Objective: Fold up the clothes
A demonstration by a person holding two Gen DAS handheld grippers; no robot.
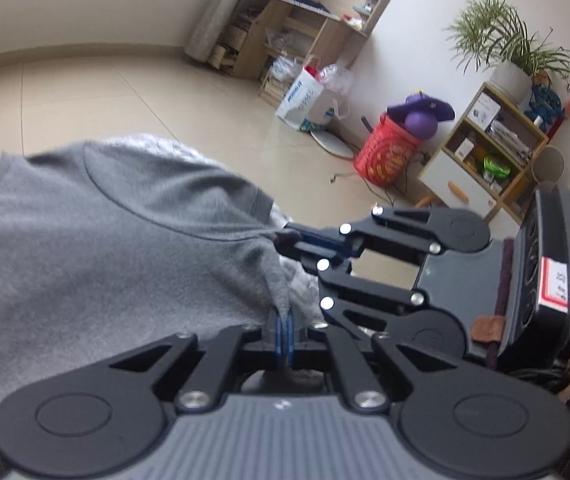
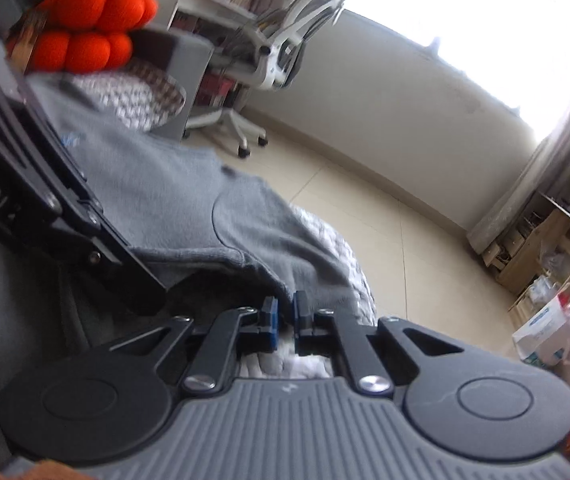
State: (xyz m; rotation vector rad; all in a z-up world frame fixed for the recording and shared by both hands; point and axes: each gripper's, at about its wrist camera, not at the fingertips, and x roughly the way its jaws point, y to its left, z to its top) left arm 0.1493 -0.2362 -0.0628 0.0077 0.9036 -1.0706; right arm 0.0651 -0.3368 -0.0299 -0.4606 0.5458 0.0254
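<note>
You had the grey shirt (image 1: 105, 240) spread over a quilted cover (image 2: 353, 272) at the edge of what looked like a bed, with the tiled floor (image 1: 165, 92) beyond it. Both tools were working the same near corner of the cloth. The left gripper (image 1: 285, 322) had its blue pads pressed together on a peak of fabric drawn up from the shirt's edge, so that side was firmly pinched. The right gripper (image 2: 285, 314) came in from the side, just beside the left. In the left view its tips were closed on the cloth close to a curved seam (image 1: 145, 204). Its own blurred view showed only a narrow slit between the pads, with grey cloth running down into it, so I judged it to be gripping the shirt too. Holding two points close together along one edge probably gave you a straight line to lift and carry over for a fold, rather than dragging a single corner and bunching the cloth. The rest of the shirt lay flat and slack on the cover, which should have let it follow without much pull. No finished fold showed, so the task seemed to be at an early stage.
</note>
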